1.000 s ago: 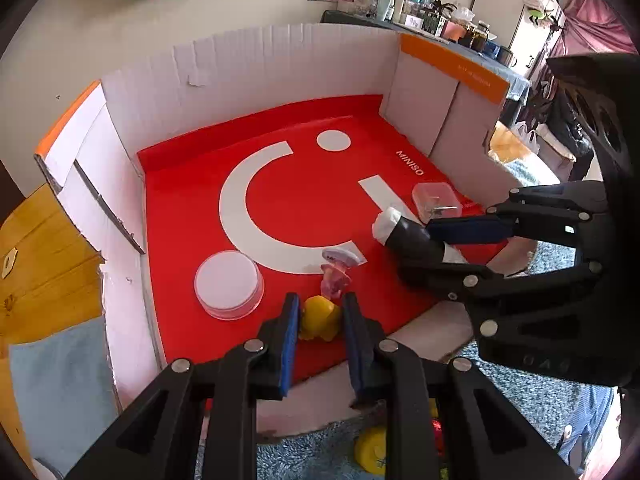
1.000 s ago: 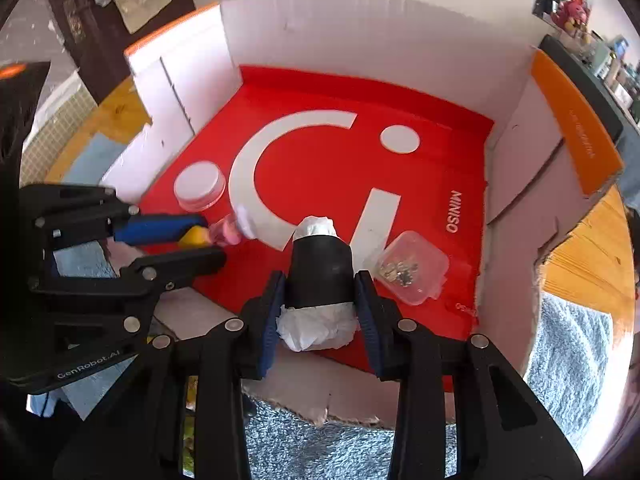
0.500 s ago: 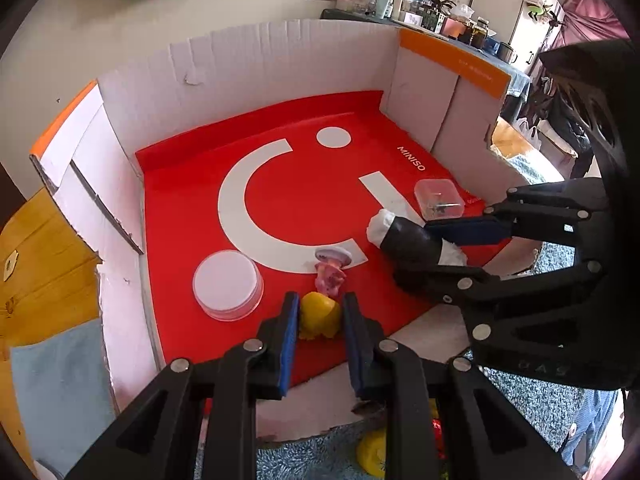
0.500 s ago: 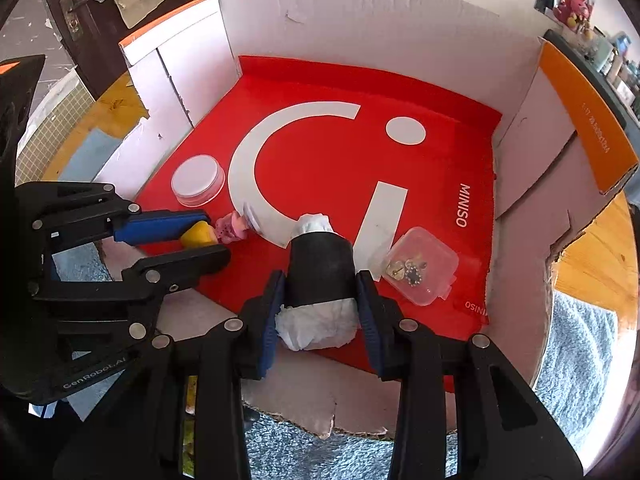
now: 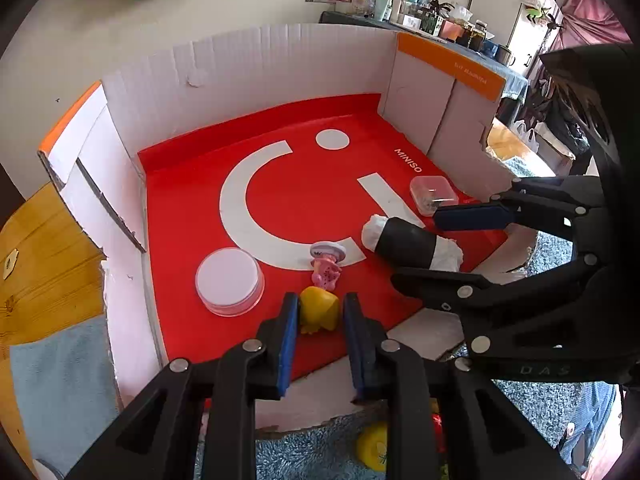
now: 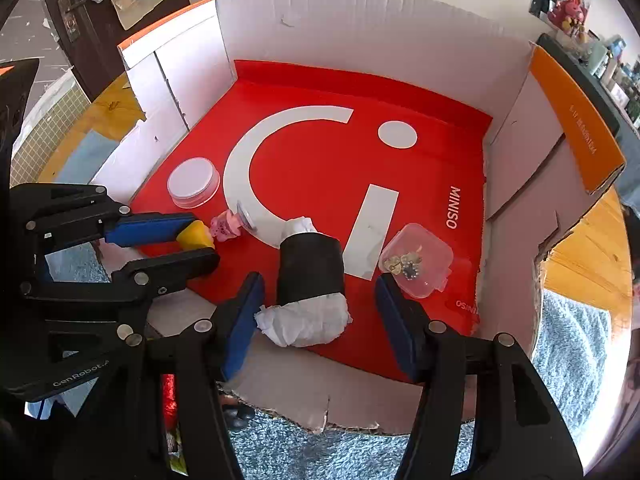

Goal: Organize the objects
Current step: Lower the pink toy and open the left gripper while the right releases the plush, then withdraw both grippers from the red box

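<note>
Two tools over a red-floored cardboard box, one clamping a toy, the other letting go of a roll.

From the left: a round clear container with a white lid [image 5: 229,280] sits near the box's [image 5: 256,68] left wall. Just beside it the left tool [image 5: 319,316] is clenched on a yellow toy [image 5: 319,312] resting on the red floor, with a small pink figure [image 5: 327,266] touching the toy's far side. Further right, the black roll stuffed with white paper [image 6: 310,276] lies on the floor between the right tool's [image 6: 318,312] blue pads; the jaws are opening and neither pad presses it. A small clear case of trinkets [image 6: 416,260] sits just beside the right pad.
</note>
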Demonstrator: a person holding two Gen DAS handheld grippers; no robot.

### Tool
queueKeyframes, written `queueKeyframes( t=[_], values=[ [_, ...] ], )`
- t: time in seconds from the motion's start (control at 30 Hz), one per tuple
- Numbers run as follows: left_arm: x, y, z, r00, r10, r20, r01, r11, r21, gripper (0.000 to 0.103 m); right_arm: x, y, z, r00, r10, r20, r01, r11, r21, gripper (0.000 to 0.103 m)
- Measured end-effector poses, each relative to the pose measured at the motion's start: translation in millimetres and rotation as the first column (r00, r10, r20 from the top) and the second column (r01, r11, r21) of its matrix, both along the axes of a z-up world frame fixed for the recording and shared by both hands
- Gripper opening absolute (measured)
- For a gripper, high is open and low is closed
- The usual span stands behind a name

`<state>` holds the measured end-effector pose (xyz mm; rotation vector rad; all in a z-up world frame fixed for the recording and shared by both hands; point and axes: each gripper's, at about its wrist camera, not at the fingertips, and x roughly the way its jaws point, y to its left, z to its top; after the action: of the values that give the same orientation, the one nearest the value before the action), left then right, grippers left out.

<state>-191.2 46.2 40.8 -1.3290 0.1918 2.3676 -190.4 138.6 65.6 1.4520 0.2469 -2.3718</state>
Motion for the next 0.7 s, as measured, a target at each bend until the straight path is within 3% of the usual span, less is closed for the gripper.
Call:
queueKeyframes(
  t=[0.57,0.7],
  values=[
    [6,-2,8,1.0,-0.001,-0.025,0.001,1.0,-0.009,0.03,3,4,13,1.0,-0.012,-0.011,0.012,1.0,0.004,0.057],
    [9,-4,10,0.999,0.006,-0.033,-0.007,1.0,-0.006,0.03,5,-2,15,0.999,-0.021,-0.031,0.021,1.0,0.011,0.063]
  ],
)
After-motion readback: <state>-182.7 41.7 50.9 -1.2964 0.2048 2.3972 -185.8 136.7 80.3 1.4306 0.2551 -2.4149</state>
